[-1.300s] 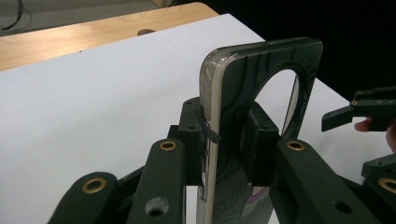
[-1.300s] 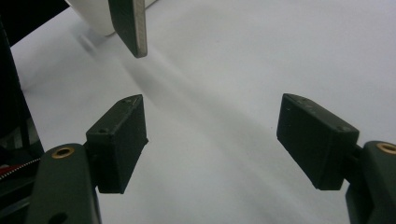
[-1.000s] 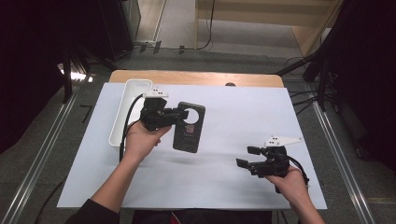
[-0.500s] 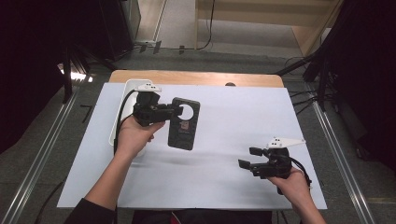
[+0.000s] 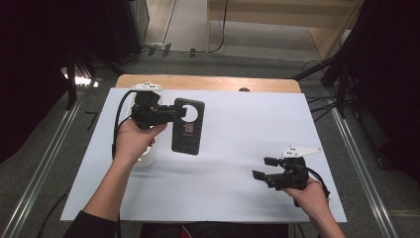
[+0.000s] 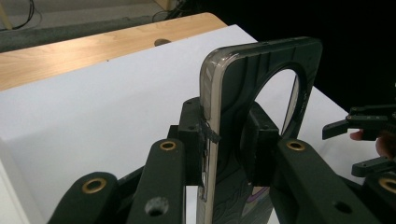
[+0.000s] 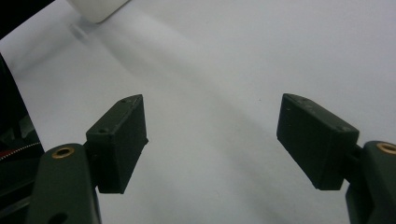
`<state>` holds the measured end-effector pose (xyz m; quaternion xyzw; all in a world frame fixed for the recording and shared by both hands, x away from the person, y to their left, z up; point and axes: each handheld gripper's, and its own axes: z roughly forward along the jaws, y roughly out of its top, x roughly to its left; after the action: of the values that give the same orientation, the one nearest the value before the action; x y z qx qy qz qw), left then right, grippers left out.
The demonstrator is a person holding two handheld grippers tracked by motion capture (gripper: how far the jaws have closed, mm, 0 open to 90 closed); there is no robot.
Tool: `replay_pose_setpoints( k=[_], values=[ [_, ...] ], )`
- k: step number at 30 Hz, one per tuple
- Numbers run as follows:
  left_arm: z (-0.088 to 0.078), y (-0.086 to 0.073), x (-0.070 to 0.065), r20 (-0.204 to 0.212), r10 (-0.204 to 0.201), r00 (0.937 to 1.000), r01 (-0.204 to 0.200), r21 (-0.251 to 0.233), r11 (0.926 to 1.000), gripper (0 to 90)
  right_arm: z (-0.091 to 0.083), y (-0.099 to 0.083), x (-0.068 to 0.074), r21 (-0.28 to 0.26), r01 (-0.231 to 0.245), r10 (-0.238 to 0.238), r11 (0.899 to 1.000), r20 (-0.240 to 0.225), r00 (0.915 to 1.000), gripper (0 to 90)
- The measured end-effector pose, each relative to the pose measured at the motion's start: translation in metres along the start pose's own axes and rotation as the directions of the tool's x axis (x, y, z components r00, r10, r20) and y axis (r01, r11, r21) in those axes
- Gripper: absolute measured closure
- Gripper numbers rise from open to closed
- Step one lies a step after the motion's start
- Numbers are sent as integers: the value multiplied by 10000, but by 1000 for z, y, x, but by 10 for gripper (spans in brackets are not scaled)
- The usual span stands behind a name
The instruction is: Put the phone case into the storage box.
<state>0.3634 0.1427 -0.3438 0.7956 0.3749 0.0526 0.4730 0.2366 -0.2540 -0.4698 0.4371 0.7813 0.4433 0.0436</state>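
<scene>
phone case (image 5: pixel 188 126), dark with a round cutout, is held clamped by its edge in the left gripper (image 5: pixel 179 112) above the white-covered table (image 5: pixel 237 129), near the far left. a white tray (image 5: pixel 148 153) lies below the hand. the right gripper (image 5: pixel 263 167) is held released, jaws apart, near the front right.

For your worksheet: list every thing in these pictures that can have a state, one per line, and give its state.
left gripper: shut on the phone case
phone case: held off the table, clamped at its edge
right gripper: open, nothing between its jaws, low over the white sheet
white tray: resting on the sheet, partly hidden behind the left hand
</scene>
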Motion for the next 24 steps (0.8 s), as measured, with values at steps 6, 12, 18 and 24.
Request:
replay_pose_setpoints(
  k=[6, 12, 18, 24],
  values=[
    [-8, 3, 5, -45, -30, 10000, 29, -97, 9999, 727, 0, 0, 0, -5, -5, 5, 10000, 49, 10000, 235],
    [-16, 5, 11, -98, -189, 9998, 187, -213, 9996, 727, 0, 0, -1, 62, 41, -41, 10000, 36, 10000, 236],
    [-18, 9, 16, -165, -391, 9991, 385, -347, 9987, 727, 2, -1, -1, 109, -57, 57, 9999, -7, 10000, 235],
    [-19, 14, 23, -261, -480, 9985, 469, -414, 9980, 727, 2, -1, -1, 57, -22, 22, 10000, -12, 10000, 235]
  ],
)
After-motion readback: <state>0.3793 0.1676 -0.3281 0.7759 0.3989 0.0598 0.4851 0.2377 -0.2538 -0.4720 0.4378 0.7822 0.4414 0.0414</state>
